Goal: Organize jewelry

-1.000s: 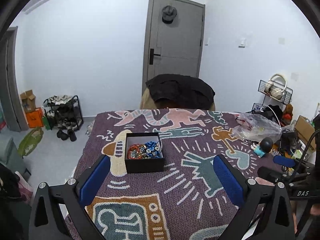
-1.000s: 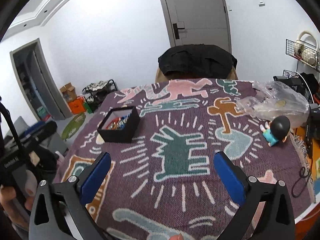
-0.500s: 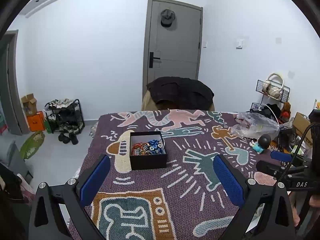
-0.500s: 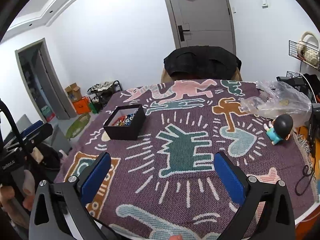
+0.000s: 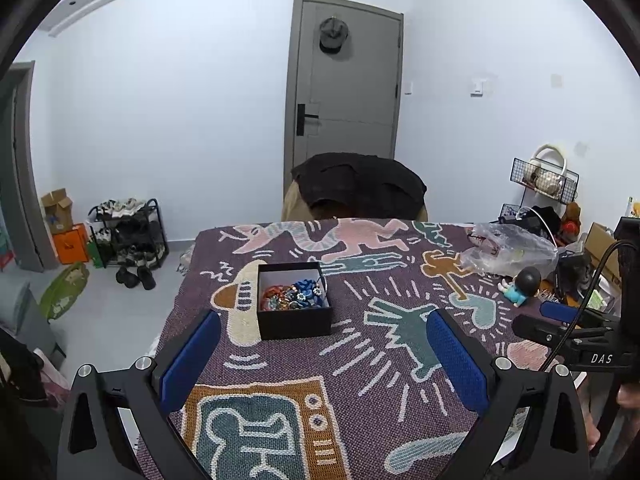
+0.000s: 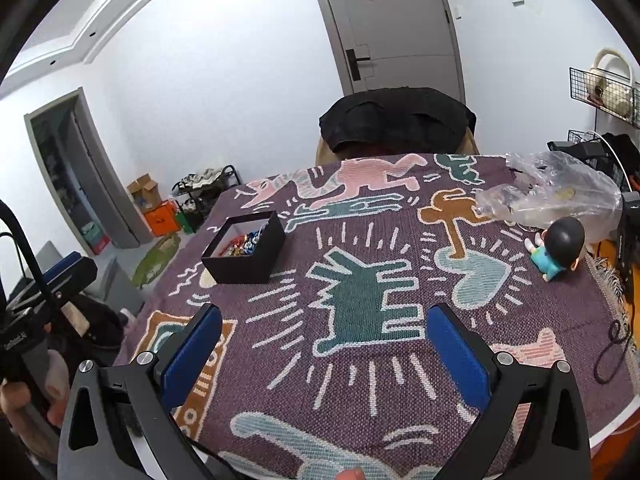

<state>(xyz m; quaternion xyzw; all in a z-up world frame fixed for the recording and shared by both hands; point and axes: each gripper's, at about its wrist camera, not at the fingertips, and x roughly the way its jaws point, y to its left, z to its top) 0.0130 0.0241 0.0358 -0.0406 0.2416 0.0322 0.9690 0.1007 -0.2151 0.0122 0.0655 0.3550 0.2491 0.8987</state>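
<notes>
Left wrist view: black box [image 5: 294, 306] of mixed jewelry [image 5: 292, 294] on patterned cloth [image 5: 360, 380], ahead of left gripper [image 5: 322, 354], jaws wide, empty; right gripper [image 6: 324, 350] likewise. Pieces likely light, tangle-prone; box rigid, grasp by wall

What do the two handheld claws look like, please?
Both the left claw and the right claw have angular black frames with silver bolts and textured blue rubber pads. The right one, seen from the left view, bears white "DAS" lettering and a black cable.
</notes>
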